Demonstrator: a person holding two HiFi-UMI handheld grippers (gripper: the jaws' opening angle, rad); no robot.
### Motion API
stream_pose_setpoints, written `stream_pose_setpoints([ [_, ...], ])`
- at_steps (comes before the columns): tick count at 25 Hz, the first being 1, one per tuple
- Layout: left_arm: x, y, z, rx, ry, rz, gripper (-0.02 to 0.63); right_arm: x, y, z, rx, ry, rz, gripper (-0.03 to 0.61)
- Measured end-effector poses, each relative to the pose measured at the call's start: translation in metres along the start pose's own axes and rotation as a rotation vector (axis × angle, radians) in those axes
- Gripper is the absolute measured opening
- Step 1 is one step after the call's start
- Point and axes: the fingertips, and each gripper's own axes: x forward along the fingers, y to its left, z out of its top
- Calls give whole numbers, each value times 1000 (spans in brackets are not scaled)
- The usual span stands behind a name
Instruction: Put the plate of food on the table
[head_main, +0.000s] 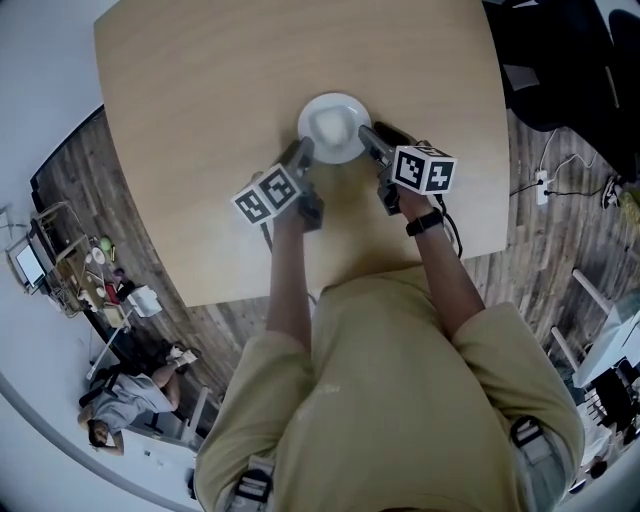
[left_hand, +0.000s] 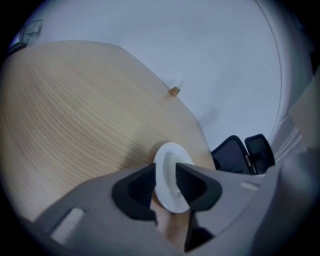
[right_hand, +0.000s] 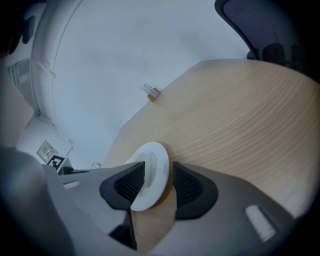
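Observation:
A white plate (head_main: 333, 125) rests flat on the light wooden table (head_main: 200, 100), past the table's middle. Whatever lies in it looks pale, and I cannot make it out. My left gripper (head_main: 303, 152) is at the plate's near-left rim and my right gripper (head_main: 370, 138) at its near-right rim. In the left gripper view the plate (left_hand: 170, 165) rim stands between the spread jaws of the left gripper (left_hand: 165, 182), with a gap beside it. The right gripper view shows the same: the plate (right_hand: 152, 165) edge sits loosely inside the right gripper (right_hand: 159, 182).
A black office chair (head_main: 560, 60) stands off the table's far right corner. A power strip (head_main: 543, 185) lies on the plank floor to the right. A cluttered cart (head_main: 60, 260) and a seated person (head_main: 130, 400) are at the lower left. A small brown object (left_hand: 174, 91) lies beyond the table edge.

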Motion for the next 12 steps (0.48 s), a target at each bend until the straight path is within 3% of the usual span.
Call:
stream_pose_setpoints([
  [6, -24, -26, 1, 131, -59, -5, 123, -37, 0, 5, -86, -64, -16, 179],
  [12, -75, -40, -18, 357, -182, 103, 153, -88, 30, -6, -286, -143, -73, 156],
])
